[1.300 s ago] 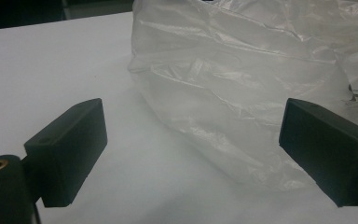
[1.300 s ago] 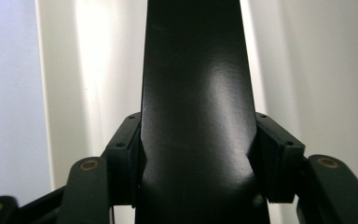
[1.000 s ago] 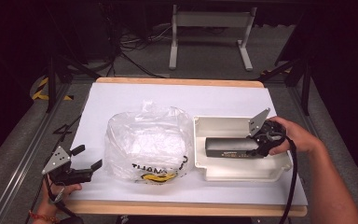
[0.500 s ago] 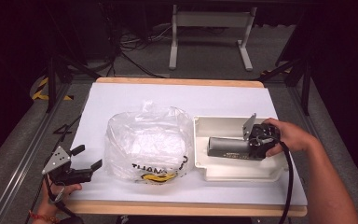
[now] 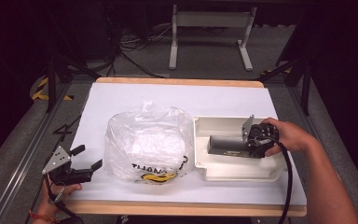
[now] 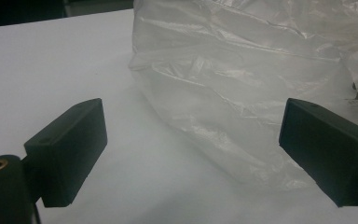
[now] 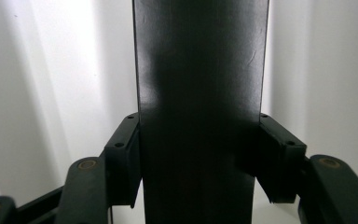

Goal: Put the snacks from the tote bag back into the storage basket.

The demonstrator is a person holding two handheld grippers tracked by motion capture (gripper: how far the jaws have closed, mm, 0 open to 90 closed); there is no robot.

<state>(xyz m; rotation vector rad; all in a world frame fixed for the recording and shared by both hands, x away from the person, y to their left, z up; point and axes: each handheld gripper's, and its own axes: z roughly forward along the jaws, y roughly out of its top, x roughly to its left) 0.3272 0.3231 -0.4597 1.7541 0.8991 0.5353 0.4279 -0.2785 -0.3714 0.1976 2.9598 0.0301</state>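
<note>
Inside the white tray (image 5: 223, 172), the right gripper (image 7: 199, 156) has its jaws closed on the flanks of a dark flat bar (image 5: 226, 145), which lies lengthwise in the tray (probably the grip is low on the bar's end so that it can be lifted out level). Beside the tray, touching it, sits a crumpled clear plastic bag (image 5: 147, 142). At the table's near left edge, the left gripper (image 5: 81, 161) waits with jaws wide, pointed at the bag, holding nothing.
</note>
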